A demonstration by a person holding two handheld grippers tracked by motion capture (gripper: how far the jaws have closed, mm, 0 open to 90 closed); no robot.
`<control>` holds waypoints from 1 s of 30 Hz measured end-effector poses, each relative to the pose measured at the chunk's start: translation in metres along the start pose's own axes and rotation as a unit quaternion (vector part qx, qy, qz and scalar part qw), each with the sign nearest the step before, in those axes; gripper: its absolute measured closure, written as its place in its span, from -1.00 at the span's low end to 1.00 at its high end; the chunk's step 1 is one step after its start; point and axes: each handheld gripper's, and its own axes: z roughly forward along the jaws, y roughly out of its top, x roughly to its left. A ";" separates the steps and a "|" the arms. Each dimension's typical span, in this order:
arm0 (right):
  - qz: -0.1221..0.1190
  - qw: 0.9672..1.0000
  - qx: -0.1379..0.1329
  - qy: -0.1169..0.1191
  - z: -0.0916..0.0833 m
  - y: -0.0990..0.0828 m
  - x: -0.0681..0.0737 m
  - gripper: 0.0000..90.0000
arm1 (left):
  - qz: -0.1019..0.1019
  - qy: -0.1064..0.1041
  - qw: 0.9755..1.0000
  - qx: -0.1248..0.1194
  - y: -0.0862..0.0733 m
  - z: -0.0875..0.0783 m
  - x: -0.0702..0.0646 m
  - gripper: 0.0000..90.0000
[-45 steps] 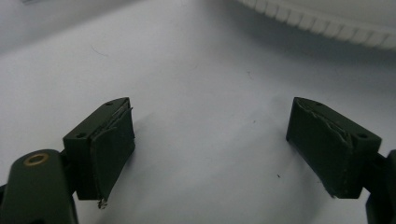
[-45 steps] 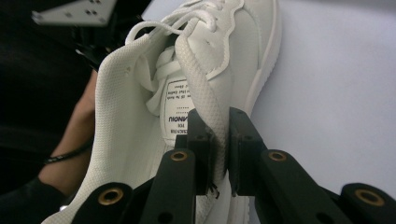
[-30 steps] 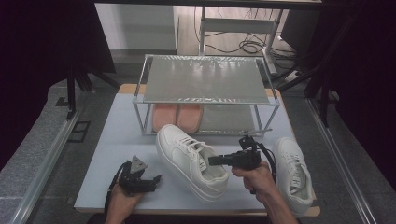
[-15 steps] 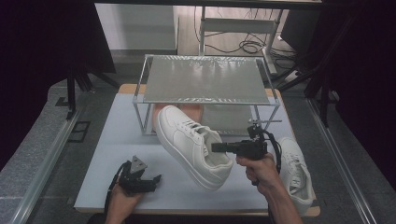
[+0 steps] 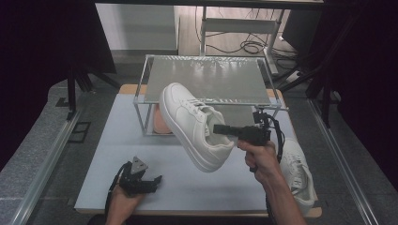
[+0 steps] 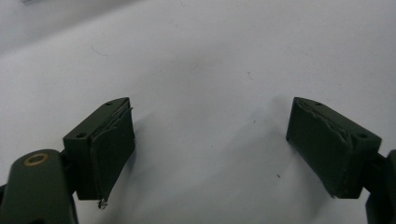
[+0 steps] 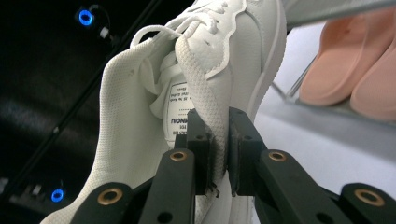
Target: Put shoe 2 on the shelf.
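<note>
Right gripper: your right gripper (image 5: 224, 130) pinches the collar wall of the white sneaker (image 5: 195, 123), jaws closed on the padded fabric beside the tongue label, seen close in the right gripper view (image 7: 219, 154).
Sneaker: it hangs in the air, toe tilted up toward the front edge of the metal rack (image 5: 206, 77), sole clear of the counter (image 5: 108, 140).
Left gripper: your left gripper (image 5: 152, 180) rests low on the counter near its front edge, jaws spread wide over bare surface, holding nothing (image 6: 210, 144).
Second sneaker: the other white sneaker (image 5: 296, 171) lies on the counter at your right, just behind your right forearm.
Under the rack: a pair of pink slippers (image 7: 359, 70) sits on the counter beneath the shelf.
Risk, grip: you hold only a thin fold of soft collar; the shoe's weight, hanging forward of the jaws, could likely twist it or pull the fabric free.
Risk, clearance: the toe is near the rack's front rail; a low approach could catch it there and lever the shoe out of your hold.
</note>
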 end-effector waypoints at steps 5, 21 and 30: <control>0.006 1.000 -0.021 -0.006 0.003 0.009 -0.001 0.81 | 0.000 0.000 1.000 0.000 0.000 0.000 0.000 -0.66; 0.048 0.992 -0.097 -0.062 0.024 0.041 -0.025 0.80 | 0.000 0.001 1.000 -0.001 0.000 0.000 0.000 -0.66; 0.060 0.985 -0.124 -0.104 0.035 0.061 -0.033 0.80 | 0.000 0.001 1.000 -0.002 0.000 0.000 0.000 -0.65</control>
